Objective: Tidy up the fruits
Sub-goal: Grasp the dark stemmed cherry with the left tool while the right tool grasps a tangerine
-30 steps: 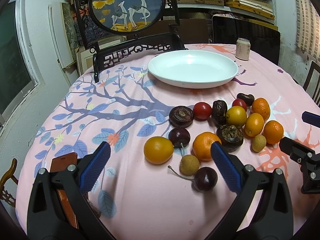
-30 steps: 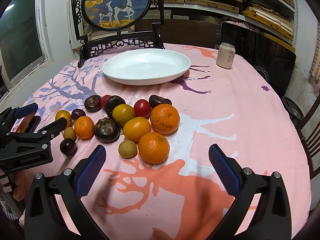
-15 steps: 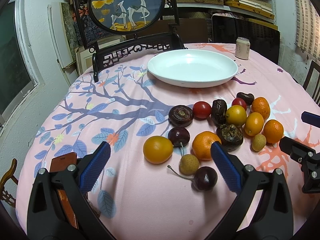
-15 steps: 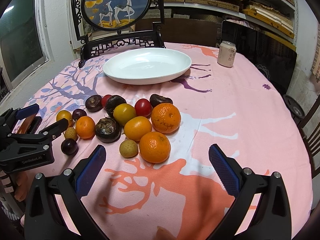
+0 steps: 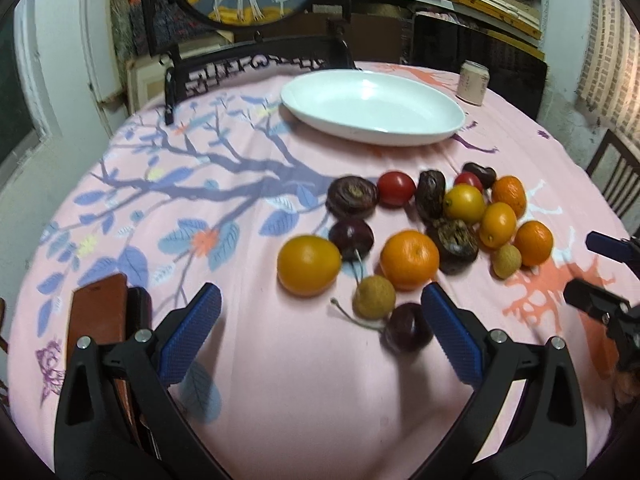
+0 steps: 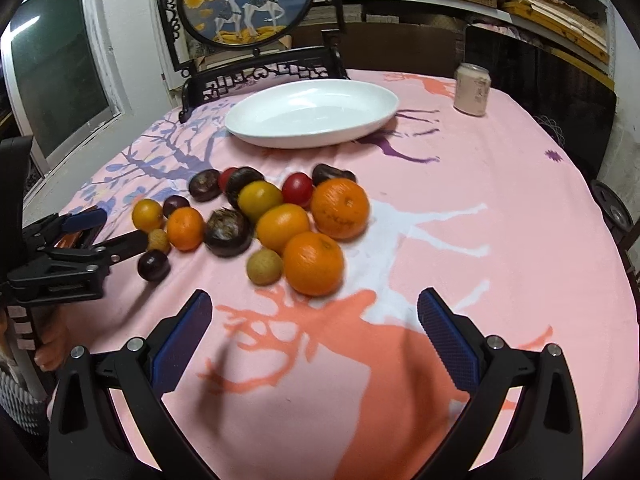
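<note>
Your left tongs (image 5: 320, 320) are spread wide and empty, low in the left wrist view, hovering over the pink-clothed worktop (image 5: 120, 208). Just ahead of them, lower centre, sits a dark cherry (image 5: 406, 330) close beside the right-hand pad, a small tan fruit (image 5: 374, 297) touching its upper left, and a yellow-orange fruit (image 5: 309, 265) left of centre. The rest of the fruit cluster (image 5: 460, 216) spreads to the middle right: oranges, red tomatoes and dark brown fruits, packed together. The white plate (image 5: 304, 108) is above, in the upper centre, nothing on it, with a can (image 5: 473, 82) at upper right. A brown case (image 5: 96, 320) lies at lower left.

Your right tongs (image 6: 314, 332) are spread too, holding nothing, at the bottom of the right wrist view. The nearest orange (image 6: 314, 263) sits centre frame, just above them, with the pile running to the left towards your other tool at the left edge.
</note>
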`<state>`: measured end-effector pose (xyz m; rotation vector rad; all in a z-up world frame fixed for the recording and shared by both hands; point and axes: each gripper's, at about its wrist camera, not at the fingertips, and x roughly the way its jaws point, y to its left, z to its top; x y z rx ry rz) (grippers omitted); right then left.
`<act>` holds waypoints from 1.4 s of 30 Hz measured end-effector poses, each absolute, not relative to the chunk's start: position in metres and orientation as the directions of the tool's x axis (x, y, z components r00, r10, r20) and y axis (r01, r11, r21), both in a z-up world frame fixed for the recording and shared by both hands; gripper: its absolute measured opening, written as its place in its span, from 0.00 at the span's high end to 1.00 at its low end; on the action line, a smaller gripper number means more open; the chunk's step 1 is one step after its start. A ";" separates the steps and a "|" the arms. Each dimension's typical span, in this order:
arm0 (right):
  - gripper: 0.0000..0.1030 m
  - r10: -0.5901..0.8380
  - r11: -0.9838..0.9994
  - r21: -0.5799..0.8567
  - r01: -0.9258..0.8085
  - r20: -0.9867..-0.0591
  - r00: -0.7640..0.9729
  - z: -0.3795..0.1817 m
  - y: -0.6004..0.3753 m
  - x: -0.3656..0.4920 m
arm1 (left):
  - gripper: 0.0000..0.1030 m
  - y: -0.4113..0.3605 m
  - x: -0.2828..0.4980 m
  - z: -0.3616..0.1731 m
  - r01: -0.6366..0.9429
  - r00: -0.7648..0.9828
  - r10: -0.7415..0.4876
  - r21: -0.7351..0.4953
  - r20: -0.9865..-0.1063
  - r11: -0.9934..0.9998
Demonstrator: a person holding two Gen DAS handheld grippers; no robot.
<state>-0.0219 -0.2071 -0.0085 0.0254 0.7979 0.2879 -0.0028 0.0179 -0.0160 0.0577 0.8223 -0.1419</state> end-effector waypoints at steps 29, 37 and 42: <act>0.41 0.345 0.937 0.226 -0.267 -0.727 0.594 -0.020 -0.216 -0.020 | 0.54 -0.019 -0.011 -0.033 0.408 0.535 -0.248 -0.010 -0.807 0.913; 0.41 0.335 0.940 0.222 -0.260 -0.749 0.572 -0.026 -0.215 -0.017 | 0.56 -0.012 -0.025 -0.032 0.423 0.520 -0.272 -0.033 -0.810 0.906; 0.42 0.329 0.941 0.210 -0.266 -0.756 0.565 -0.028 -0.213 -0.017 | 0.56 -0.009 -0.025 -0.032 0.424 0.512 -0.287 -0.053 -0.810 0.904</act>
